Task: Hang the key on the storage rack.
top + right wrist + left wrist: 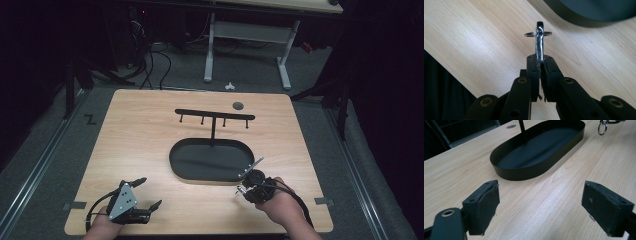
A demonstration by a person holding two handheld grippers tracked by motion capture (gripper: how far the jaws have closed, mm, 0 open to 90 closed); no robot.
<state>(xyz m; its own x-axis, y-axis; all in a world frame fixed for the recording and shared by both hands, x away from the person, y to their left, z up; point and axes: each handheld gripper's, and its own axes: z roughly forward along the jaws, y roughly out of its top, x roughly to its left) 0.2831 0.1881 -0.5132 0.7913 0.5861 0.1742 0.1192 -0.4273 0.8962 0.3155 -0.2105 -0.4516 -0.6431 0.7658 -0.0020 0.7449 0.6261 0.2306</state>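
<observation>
Keyring (539,37) pinched upright in right gripper (540,61), tilted trayward

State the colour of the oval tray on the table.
Black: the oval tray is plain matt black, shown best in the left gripper view.

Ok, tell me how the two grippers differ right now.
The left gripper stands wide open with nothing between its pads, over bare table. The right gripper is shut on a metal key clip, its ring out front, near the black tray. Both are hand-held at the table's near edge, with black padded jaws.
</observation>
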